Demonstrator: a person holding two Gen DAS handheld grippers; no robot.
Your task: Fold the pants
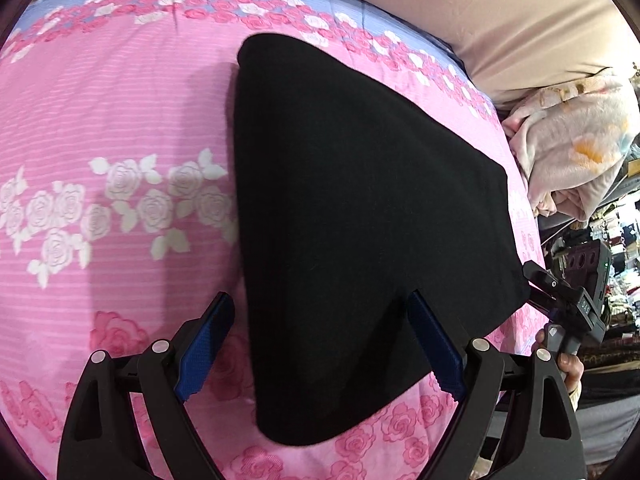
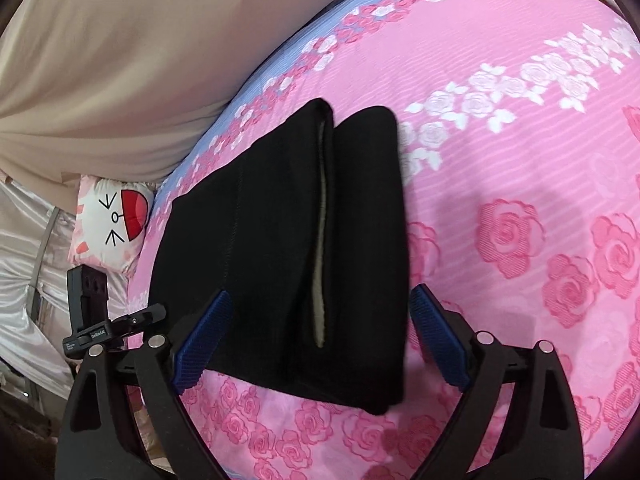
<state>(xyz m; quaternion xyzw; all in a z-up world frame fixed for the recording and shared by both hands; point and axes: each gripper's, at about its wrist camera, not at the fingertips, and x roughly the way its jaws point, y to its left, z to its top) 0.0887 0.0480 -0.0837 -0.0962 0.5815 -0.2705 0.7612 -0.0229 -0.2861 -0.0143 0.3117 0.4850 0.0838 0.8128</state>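
Black pants point(image 1: 352, 216) lie folded into a compact stack on a pink rose-print bedsheet point(image 1: 120, 120). In the right wrist view the pants point(image 2: 280, 248) show stacked layers with a pale lining strip along one edge. My left gripper point(image 1: 322, 320) is open, its blue-padded fingers point(image 1: 208, 344) spread either side of the pants' near end, just above it. My right gripper point(image 2: 320, 320) is open too, straddling the near edge of the stack. The right gripper also shows in the left wrist view point(image 1: 568, 304) at the pants' right corner. Neither holds cloth.
A beige cover point(image 1: 500, 12) lies at the bed's far side. A floral blanket point(image 1: 572, 148) sits off the bed's right edge. A cartoon-face pillow point(image 2: 112, 224) lies by the bed edge, with silvery fabric point(image 2: 24, 272) beyond it.
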